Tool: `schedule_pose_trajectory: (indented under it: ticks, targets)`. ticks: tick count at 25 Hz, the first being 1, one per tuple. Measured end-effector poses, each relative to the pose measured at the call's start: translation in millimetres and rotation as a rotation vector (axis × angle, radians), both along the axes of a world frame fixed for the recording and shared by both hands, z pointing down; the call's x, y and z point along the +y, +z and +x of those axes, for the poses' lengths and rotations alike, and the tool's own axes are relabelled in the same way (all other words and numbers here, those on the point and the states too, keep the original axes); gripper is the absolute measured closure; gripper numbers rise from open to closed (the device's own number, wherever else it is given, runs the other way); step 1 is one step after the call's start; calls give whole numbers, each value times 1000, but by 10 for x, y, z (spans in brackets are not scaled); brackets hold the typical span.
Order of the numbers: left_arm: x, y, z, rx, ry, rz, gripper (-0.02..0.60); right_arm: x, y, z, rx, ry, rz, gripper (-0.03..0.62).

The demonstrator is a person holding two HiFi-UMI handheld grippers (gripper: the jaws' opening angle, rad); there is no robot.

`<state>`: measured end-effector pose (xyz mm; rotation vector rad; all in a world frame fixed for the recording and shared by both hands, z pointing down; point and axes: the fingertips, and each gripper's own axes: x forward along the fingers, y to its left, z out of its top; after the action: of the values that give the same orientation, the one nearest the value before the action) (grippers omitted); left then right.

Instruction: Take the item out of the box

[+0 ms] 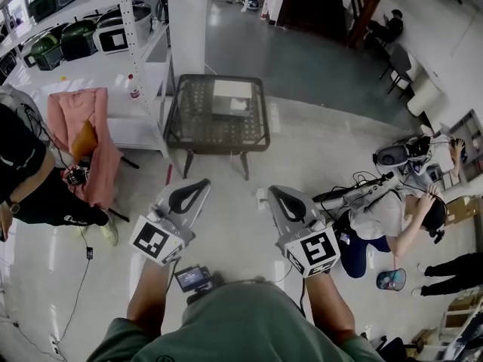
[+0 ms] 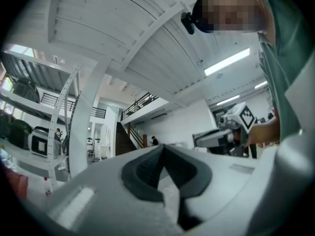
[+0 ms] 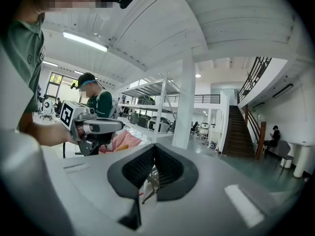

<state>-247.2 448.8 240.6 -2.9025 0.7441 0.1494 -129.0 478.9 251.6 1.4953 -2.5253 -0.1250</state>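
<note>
A small dark glass-topped table [image 1: 198,129] stands on the floor ahead of me, with a pale cardboard box [image 1: 232,98] on it. What is inside the box cannot be made out. I hold both grippers at waist height, well short of the table. The left gripper [image 1: 198,185] is shut with nothing between its pads, as its own view shows [image 2: 162,150]. The right gripper [image 1: 278,193] is likewise shut and empty [image 3: 154,149]. Each gripper view also catches the other gripper beside it: the right gripper [image 2: 220,137] and the left gripper [image 3: 94,127].
White shelving [image 1: 143,59] with dark green cookers [image 1: 78,38] runs along the left, beside a white pillar [image 1: 189,21]. A pink cloth [image 1: 81,127] hangs on a chair. A person [image 1: 34,183] stands at left; another [image 1: 396,217] bends over gear at right. Cables lie on the floor.
</note>
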Motion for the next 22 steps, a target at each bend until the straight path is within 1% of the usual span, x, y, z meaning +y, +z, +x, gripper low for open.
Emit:
schedule_pose_trajectory:
  ticks: [3,7,14,18,22]
  targets:
    - [-62,30,-69,12,-6,-9,578,-82,14,-32,7,6,-3,586]
    - [-163,72,-49,11,-10,-24,578,-214,27,16,3,12,-14,586]
    - [-503,46,105,-14,-49,-31,578,-614,-13,107,-10,-46,-6,586]
    - [-702,96,318,-39,-84,-35,578,-880,86,343,-32,-83,-14,586]
    - [-937,133,683,-67,-123,-53,578,-1176,95,778,-59,-104,-15,586]
